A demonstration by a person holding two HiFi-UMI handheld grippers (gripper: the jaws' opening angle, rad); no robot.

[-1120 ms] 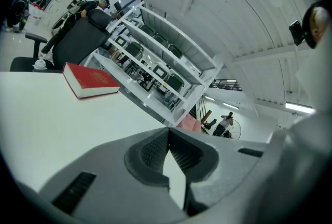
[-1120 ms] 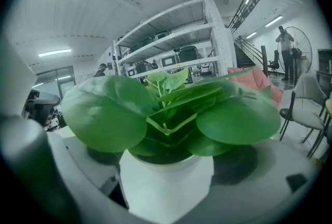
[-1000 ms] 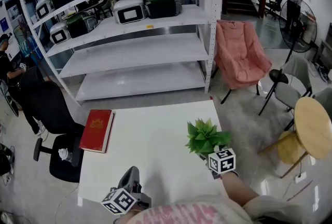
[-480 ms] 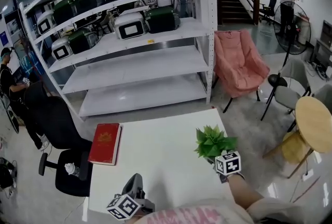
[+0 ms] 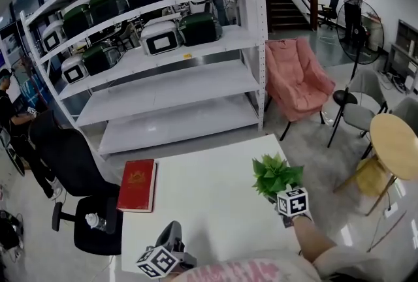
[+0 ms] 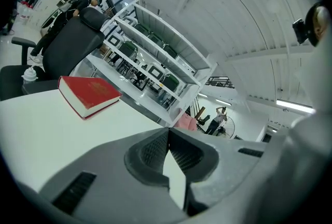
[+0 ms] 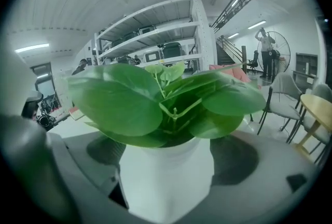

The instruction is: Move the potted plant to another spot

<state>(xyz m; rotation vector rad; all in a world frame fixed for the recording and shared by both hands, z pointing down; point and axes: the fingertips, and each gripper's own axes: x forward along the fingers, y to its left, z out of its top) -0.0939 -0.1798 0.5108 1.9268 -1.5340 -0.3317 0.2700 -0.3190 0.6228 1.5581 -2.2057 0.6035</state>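
The potted plant has broad green leaves and a white pot. It sits near the right edge of the white table. My right gripper is shut on the pot, whose white body fills the space between the jaws in the right gripper view. Whether the pot rests on the table or hangs just above it cannot be told. My left gripper hovers low over the table's near edge, jaws shut with nothing between them.
A red book lies at the table's left edge. A black office chair stands left of the table. White shelving with cases is behind; a pink chair and a round wooden table stand to the right.
The plant and my right gripper have shifted slightly right and toward the table's right edge as the view moved. The left gripper has stayed low at the near edge.
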